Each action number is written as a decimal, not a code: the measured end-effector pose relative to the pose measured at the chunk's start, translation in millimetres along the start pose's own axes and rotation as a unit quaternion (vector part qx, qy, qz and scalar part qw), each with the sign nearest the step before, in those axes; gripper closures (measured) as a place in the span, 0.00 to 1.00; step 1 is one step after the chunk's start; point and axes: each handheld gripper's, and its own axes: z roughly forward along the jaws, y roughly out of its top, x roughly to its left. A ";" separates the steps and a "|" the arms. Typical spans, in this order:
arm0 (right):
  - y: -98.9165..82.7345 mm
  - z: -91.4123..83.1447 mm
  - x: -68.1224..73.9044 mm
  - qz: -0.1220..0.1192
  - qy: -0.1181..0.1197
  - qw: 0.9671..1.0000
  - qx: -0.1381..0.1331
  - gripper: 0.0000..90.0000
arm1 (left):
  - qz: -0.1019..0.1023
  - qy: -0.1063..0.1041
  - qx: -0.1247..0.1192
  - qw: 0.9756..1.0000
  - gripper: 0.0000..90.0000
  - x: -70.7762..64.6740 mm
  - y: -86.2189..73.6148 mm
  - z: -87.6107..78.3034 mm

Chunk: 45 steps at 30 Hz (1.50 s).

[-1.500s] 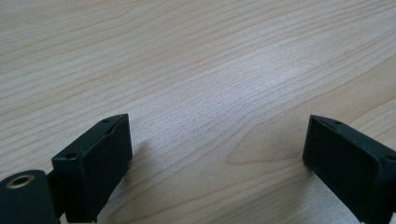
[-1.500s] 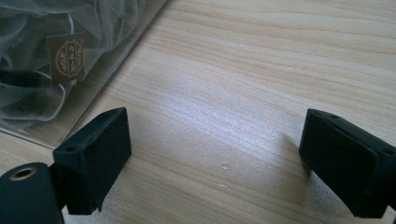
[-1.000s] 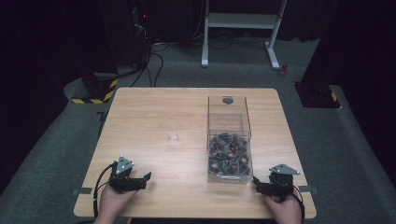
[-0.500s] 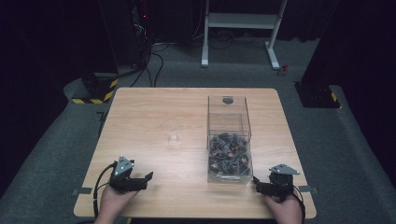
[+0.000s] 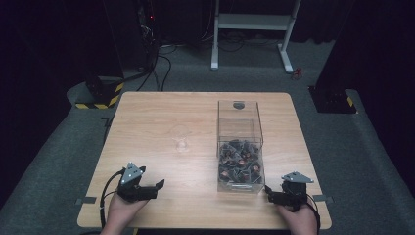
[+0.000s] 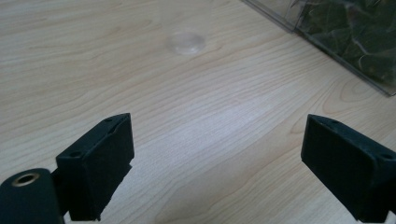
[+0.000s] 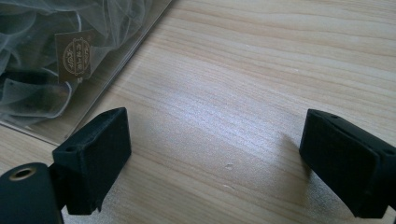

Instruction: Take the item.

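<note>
Box of sachets sits right of centre, both hand-held grippers empty

Box (image 5: 240,147) stands on the counter (image 5: 161,117), sachets (image 5: 239,164) heaped at its near end. Your left hand-held gripper (image 5: 157,186) rests at the near edge, jaws wide, holding nothing. Your right hand-held gripper (image 5: 268,194) lies just beside the box's near corner, equally wide and empty.

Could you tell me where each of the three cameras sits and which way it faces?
High view: above the near edge, looking forward and down on the table; both hands with the left gripper and right gripper enter from below.
Left gripper view: rides the left gripper, looking across the wood to a small clear cup; open jaws show.
Right gripper view: rides the right gripper, beside the clear box; open jaws show.
Shared: the box of sachets appears in both gripper views.
</note>
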 end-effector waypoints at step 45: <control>-1.3 -1.1 -1.2 -0.005 0.004 1.000 -0.003 0.11 | 0.034 -0.063 -0.042 0.997 0.15 -42.3 55.5 15.0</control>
